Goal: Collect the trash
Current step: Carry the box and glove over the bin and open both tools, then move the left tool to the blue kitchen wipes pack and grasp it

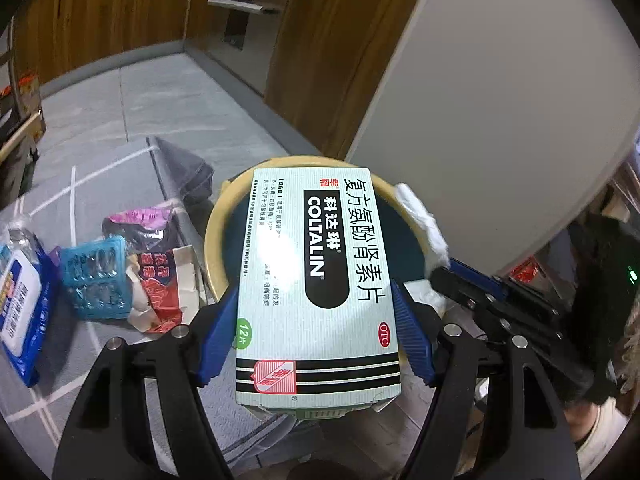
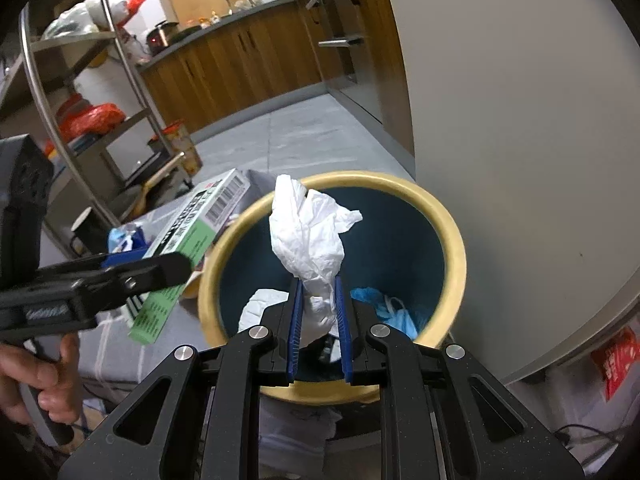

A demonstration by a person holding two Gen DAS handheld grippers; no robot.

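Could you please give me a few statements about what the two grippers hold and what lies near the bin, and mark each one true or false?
1. The left gripper is closed on a medicine box. True.
2. The right gripper is empty. False: it is shut on a crumpled white tissue.
3. The bin has a dark blue inside and a pale yellow rim. True.
4. The bin holds nothing yet. False: a blue item and white paper lie inside.
5. More trash, including a blue blister pack, lies on the grey surface beside the bin. True.
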